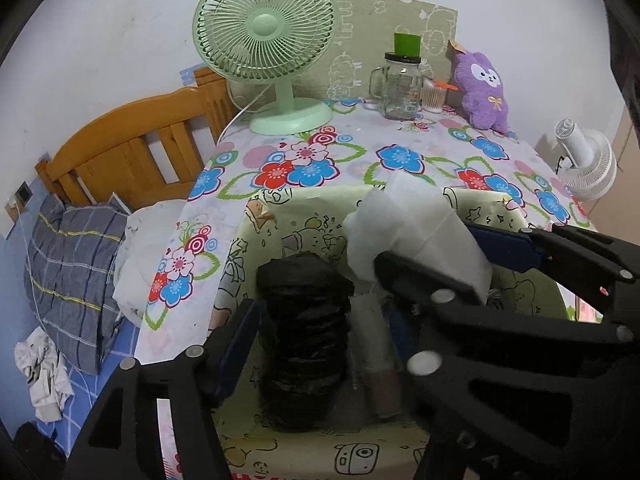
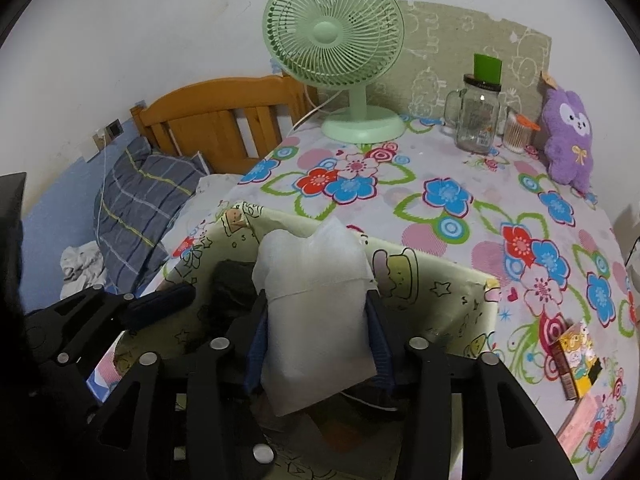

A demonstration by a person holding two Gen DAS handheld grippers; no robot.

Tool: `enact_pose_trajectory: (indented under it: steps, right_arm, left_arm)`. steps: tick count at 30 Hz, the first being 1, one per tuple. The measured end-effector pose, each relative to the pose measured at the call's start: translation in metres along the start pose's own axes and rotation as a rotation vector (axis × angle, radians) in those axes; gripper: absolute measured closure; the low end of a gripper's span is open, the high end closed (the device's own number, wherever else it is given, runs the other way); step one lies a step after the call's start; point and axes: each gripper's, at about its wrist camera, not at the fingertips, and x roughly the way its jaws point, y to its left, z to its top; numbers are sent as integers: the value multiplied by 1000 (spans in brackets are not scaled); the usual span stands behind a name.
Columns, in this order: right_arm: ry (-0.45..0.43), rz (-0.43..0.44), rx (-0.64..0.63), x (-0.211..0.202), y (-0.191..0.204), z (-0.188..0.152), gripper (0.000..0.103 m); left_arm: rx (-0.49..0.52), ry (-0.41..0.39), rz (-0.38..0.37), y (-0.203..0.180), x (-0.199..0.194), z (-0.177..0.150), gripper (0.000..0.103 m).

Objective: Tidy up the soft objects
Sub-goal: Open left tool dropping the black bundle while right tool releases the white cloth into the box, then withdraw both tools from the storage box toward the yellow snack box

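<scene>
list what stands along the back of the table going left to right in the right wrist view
green fan → glass jar with a green cap → small tub of cotton swabs → purple plush toy
</scene>
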Motion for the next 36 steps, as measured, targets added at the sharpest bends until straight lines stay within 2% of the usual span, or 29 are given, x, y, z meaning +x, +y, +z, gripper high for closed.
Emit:
enact_pose_trajectory:
  steps: [7, 17, 36]
  right_arm:
    - [6, -2, 14, 0, -3, -1, 30]
    - [-42, -41, 22, -23, -15, -4, 17]
    - [-124, -90, 50, -81, -38, -14, 15]
  left_arm:
    - [15, -18, 18, -4, -4, 0, 20]
    - [34, -48, -2, -20, -17, 2, 17]
    - [68, -127, -16, -61, -56, 7, 12]
